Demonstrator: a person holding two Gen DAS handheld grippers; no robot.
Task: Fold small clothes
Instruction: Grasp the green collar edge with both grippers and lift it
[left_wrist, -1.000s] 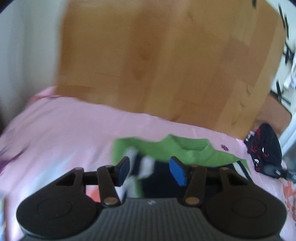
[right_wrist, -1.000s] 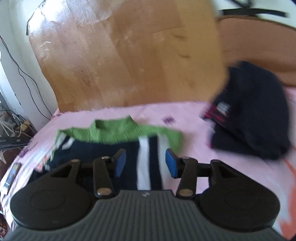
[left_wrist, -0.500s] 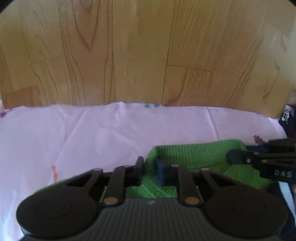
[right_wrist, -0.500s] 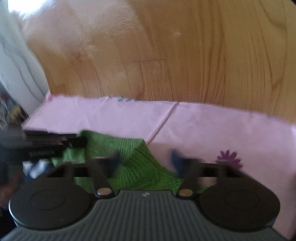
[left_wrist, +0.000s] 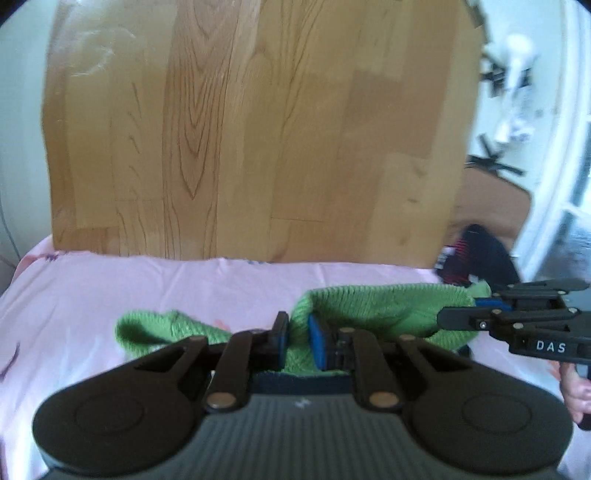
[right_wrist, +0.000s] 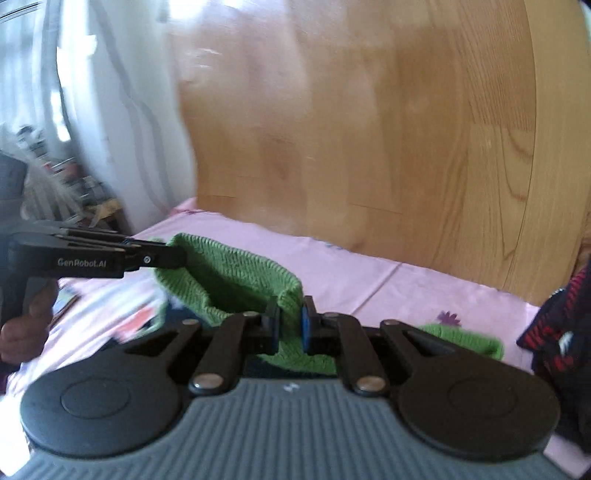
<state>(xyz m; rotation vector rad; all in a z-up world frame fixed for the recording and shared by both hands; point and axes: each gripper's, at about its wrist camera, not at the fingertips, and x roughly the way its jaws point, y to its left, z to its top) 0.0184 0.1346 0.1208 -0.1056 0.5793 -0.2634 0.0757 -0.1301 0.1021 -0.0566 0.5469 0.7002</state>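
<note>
A green knit sweater (left_wrist: 369, 306) with a dark striped body lies on the pink sheet (left_wrist: 110, 295). My left gripper (left_wrist: 297, 332) is shut on its green upper edge, and the knit is bunched between the blue pads. In the right wrist view my right gripper (right_wrist: 290, 325) has its jaws closing, with the pads pressing on the same green sweater (right_wrist: 236, 277) at the other end of the edge. The green edge is raised off the sheet and stretched between the two grippers. Each gripper shows in the other's view: the right gripper (left_wrist: 476, 304) and the left gripper (right_wrist: 173, 254).
A tall wooden board (left_wrist: 258, 129) stands against the far edge of the bed. A dark garment with red marks (right_wrist: 554, 332) lies to the right. Clutter and a white curtain (right_wrist: 92, 110) stand off the bed's left side. A hand (right_wrist: 22, 332) holds the left gripper's handle.
Both grippers went forward over the sweater to its green upper edge and shut on it. The edge has since come up off the sheet, stretched between them.
</note>
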